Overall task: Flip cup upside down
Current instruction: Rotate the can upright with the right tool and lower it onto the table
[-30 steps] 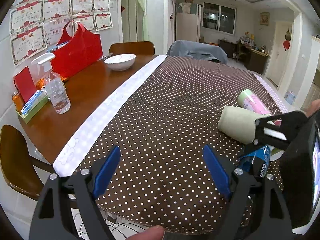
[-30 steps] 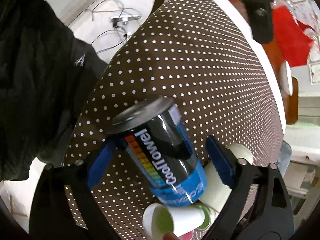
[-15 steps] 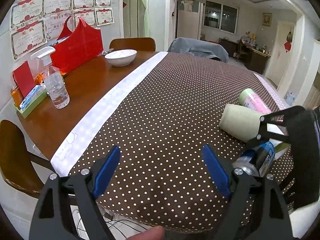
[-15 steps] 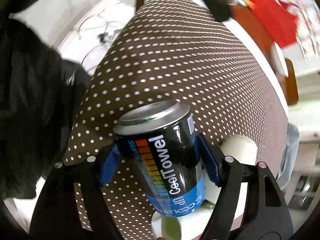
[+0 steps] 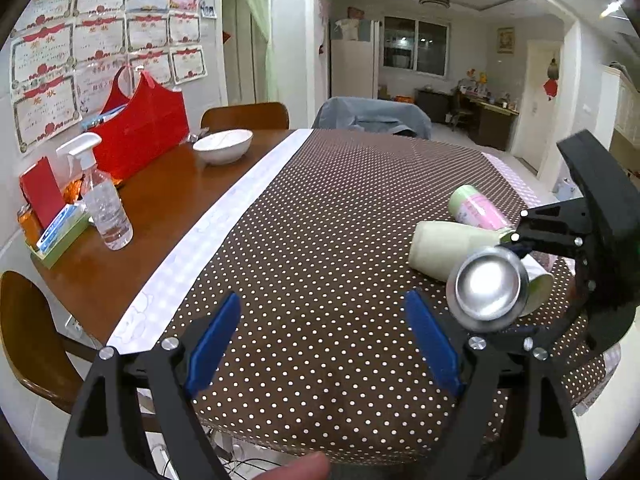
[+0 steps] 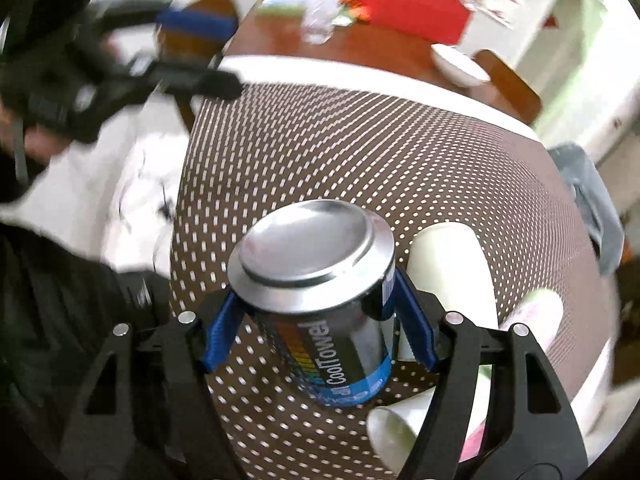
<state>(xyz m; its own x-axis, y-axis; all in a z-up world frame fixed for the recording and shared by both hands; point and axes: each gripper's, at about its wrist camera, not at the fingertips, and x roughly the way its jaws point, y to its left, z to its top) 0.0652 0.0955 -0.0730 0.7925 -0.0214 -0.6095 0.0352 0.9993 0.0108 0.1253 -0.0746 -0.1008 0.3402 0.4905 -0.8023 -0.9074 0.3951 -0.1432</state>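
Observation:
My right gripper is shut on a black and blue "CoolTowel" can, blue pads on both its sides, silver end facing the camera. In the left wrist view the can shows its silver end, held above the dotted tablecloth by the right gripper. My left gripper is open and empty over the table's near edge. A pale green cup lies on its side behind the can, with a pink and green cup and a white cup beside it.
On the bare wood at the left stand a spray bottle, a white bowl, a red bag and a small box of items. Wooden chairs stand around the table.
My right gripper has closed on the can, lifted it and tilted it, so its silver end now faces both cameras. The left gripper has barely moved.

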